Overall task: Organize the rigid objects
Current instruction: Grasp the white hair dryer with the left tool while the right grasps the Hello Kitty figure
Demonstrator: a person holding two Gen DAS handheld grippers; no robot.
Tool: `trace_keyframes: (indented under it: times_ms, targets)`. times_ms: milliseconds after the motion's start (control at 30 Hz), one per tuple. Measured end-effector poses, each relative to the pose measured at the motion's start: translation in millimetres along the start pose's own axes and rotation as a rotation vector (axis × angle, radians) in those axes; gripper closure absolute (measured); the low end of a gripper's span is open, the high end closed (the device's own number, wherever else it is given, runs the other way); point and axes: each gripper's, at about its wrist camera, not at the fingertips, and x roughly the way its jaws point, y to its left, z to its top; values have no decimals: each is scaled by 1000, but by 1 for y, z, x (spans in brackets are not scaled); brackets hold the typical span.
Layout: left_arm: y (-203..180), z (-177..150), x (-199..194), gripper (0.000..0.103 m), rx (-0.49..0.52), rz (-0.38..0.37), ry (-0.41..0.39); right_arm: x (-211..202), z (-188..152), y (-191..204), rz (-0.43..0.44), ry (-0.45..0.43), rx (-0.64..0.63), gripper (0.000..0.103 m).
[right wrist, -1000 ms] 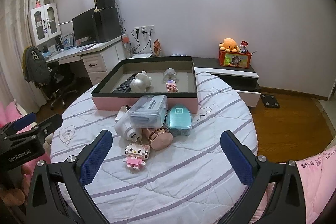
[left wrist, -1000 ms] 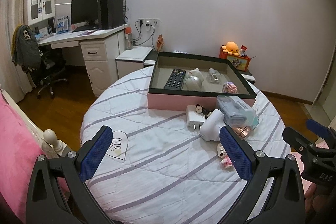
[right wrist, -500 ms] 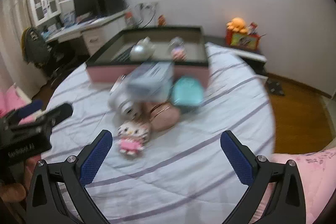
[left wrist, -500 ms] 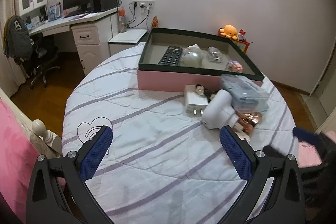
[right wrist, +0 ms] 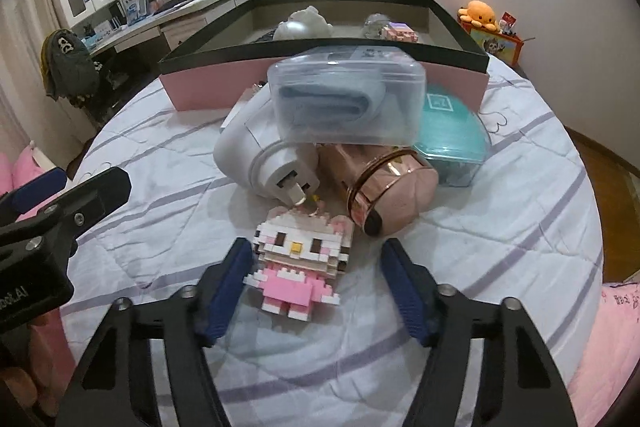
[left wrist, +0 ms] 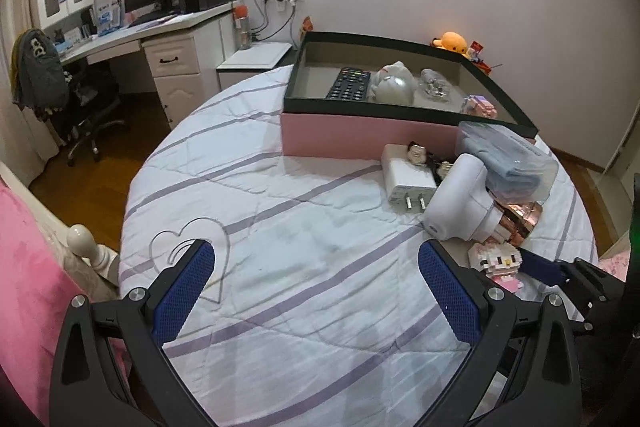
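- Your right gripper (right wrist: 316,283) sits low over the striped cloth with its jaws apart around the block-built cat figure (right wrist: 302,259), which lies on its back between the blue pads; the left pad is just beside it, the right pad clearly apart, so nothing is clamped yet.
- The figure lies at the near edge of the pile, which likely makes it the easiest first pick: nothing rests on it, though its head touches the plug end of the white gadget (right wrist: 260,155).
- Behind it, the clear plastic case (right wrist: 348,103) leans on top of the white gadget and the rose-gold tin (right wrist: 392,187), with a teal box (right wrist: 452,131) to the right; lifting from the front should avoid toppling that stack.
- The pink tray (left wrist: 360,137) beyond already holds a remote (left wrist: 348,89) and a few small items, and is the probable destination.
- Your left gripper (left wrist: 316,291) hangs released over bare cloth, well apart from the pile, holding nothing, seemingly waiting its turn.
- A white charger (left wrist: 406,179) rests against the tray wall.
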Motion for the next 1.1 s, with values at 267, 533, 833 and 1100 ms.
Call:
trace_keyframes:
  times_ms: [267,533,833,1100]
  targets:
    - [-30,9,8,0,65,-98,-1,-13,-2,-5,22,-1,-41,58]
    - [-69,19,29,0,140,-172,40,-19,-4,-15,31,2,-40,58]
    - [-82,18,61,0,112,-147,92,-15,-4,-22,49,-15,-27,58]
    - [-80,11,63,26,101,-212,91,-10,0,-21,53,-28,-28,58]
